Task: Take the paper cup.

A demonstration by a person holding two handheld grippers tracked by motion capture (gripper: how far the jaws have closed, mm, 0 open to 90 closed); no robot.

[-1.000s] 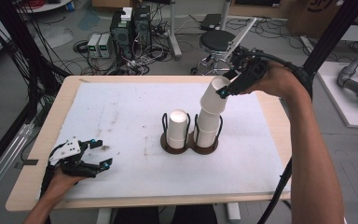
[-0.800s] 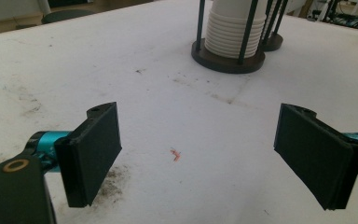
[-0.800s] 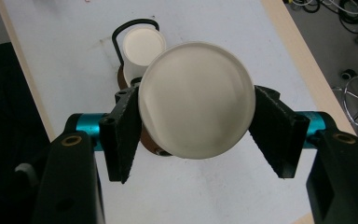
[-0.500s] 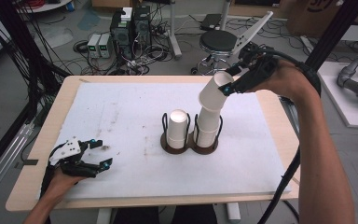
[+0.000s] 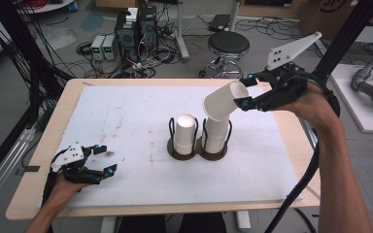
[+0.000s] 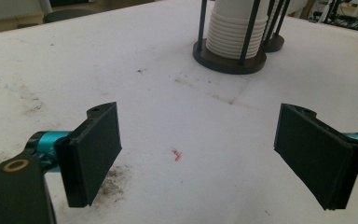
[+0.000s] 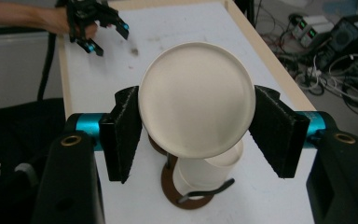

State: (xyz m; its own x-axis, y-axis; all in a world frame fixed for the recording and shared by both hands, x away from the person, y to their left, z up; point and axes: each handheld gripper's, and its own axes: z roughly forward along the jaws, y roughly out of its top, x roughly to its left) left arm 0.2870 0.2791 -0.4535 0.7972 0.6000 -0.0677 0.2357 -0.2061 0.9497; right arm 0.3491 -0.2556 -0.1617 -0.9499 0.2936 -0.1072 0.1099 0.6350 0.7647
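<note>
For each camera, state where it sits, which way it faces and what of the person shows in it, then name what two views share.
High view: above the person's side, facing forward and down on the table; both forearms, left gripper, right gripper shut on a tilted cup.
Left gripper view: on the left gripper, looking low across the table at the cup holder; open jaws.
Right gripper view: on the right gripper, facing the cup's base.
Shared: cup holder.

Left tongs (image 5: 104,160) resting low, jaws apart, right tongs (image 5: 245,97) raised, clamped, arm outstretched
</note>
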